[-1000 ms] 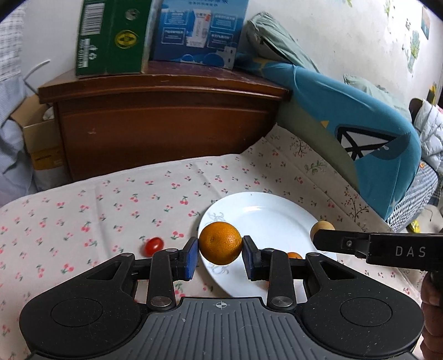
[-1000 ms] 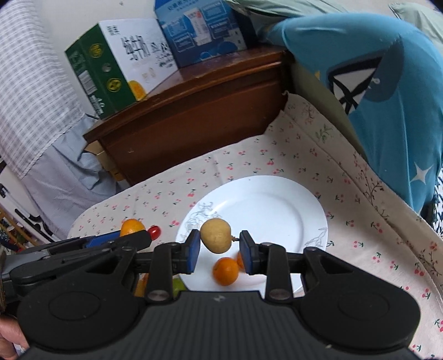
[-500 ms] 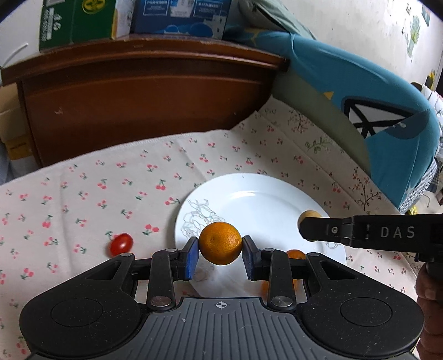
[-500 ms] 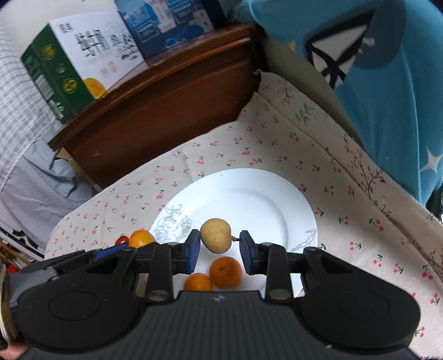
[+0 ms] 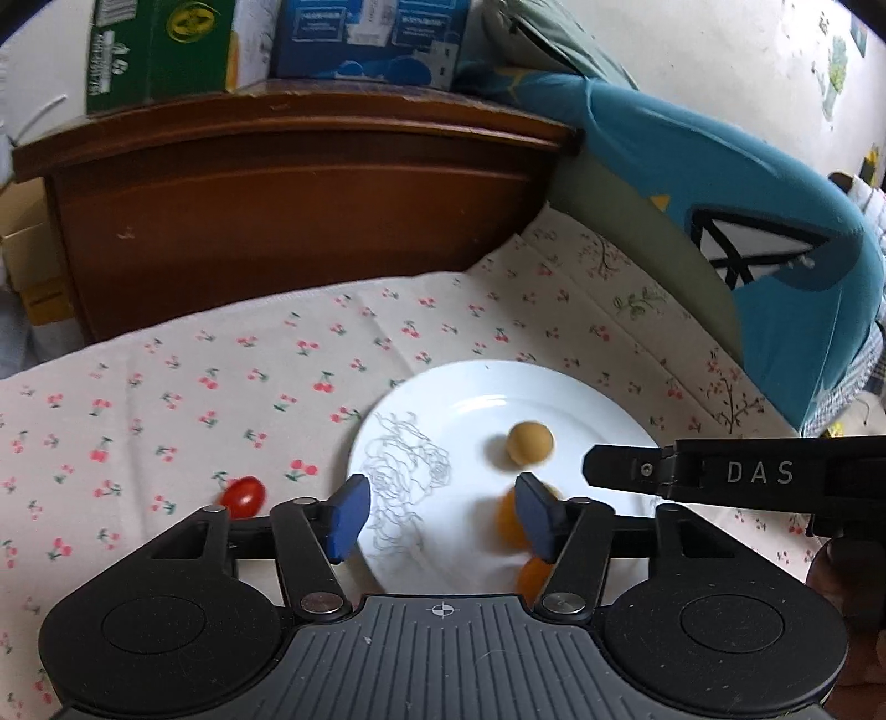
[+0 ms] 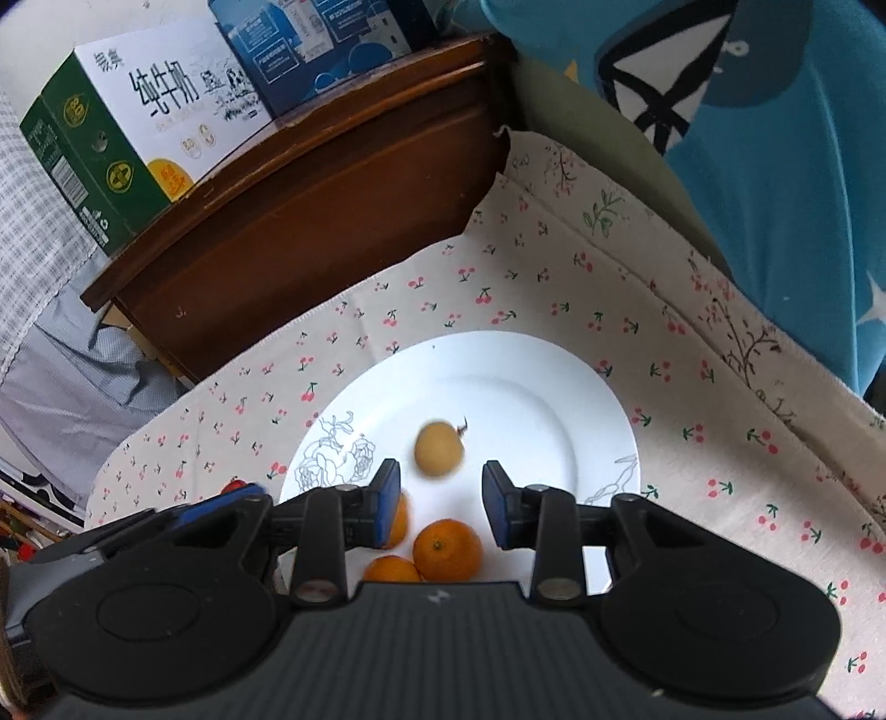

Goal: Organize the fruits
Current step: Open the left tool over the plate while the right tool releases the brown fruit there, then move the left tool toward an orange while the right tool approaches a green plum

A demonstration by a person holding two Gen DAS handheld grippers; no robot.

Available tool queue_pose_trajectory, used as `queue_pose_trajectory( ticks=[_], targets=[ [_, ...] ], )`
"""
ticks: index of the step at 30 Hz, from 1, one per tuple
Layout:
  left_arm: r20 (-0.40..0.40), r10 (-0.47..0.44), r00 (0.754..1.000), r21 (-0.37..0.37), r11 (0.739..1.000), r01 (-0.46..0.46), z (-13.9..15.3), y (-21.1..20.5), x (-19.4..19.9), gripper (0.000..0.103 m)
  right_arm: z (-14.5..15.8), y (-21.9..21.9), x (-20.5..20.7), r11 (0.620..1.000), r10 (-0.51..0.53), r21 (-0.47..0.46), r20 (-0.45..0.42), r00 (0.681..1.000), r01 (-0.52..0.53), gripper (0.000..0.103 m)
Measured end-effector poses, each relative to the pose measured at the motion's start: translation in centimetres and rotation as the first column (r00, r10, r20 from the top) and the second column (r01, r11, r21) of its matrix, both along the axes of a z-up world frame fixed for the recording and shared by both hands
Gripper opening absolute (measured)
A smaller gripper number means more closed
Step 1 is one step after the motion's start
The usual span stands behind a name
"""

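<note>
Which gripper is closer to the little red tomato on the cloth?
Left. The left gripper sits just right of the small red tomato; the right gripper hovers farther away, over the white plate.

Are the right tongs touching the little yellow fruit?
Apart. In the right wrist view the right tongs are open, and white plate shows between their blue pads and the yellow fruit.

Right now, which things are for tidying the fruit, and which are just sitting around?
For the job: white plate, tan round fruit, oranges, cherry tomato on the cloth, left gripper and right gripper, both open.

Just lying about: green milk carton, blue box, wooden cabinet, blue cushion.
</note>
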State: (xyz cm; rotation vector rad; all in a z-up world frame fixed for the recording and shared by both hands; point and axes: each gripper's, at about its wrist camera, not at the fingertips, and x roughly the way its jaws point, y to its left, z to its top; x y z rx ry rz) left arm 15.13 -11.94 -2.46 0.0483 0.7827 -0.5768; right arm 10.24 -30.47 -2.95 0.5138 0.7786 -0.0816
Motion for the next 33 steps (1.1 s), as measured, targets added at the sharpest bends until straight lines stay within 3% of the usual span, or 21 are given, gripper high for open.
queue_pose_trajectory(
  ticks=[9, 17, 22, 33],
  targets=[
    [0.019, 0.110, 0.994, -0.023, 0.994, -0.110, 2.8, 3.5, -0.6, 0.080, 1.4, 0.4, -1.1, 1.000, 0.006, -0.018, 0.039, 0.999, -0.005, 0.038],
    [0.007, 0.193, 0.981, -0.045, 0.980, -0.192, 4.0, 7.6, -2.1, 0.080, 2.1, 1.9, -2.7, 0.998, 0.047, -0.051, 0.051, 0.998, -0.044, 0.040],
    [-0.040, 0.219, 0.975, -0.068, 0.973, -0.222, 4.2, 9.6, -3.0, 0.080, 2.6, 2.8, -3.9, 0.997, 0.067, -0.053, 0.077, 0.995, -0.063, 0.040],
    [-0.013, 0.258, 0.966, -0.023, 0.966, -0.259, 4.3, 11.9, -5.2, 0.080, 2.6, 5.7, -7.2, 0.988, 0.146, -0.062, 0.096, 0.985, -0.141, 0.040]
  ],
)
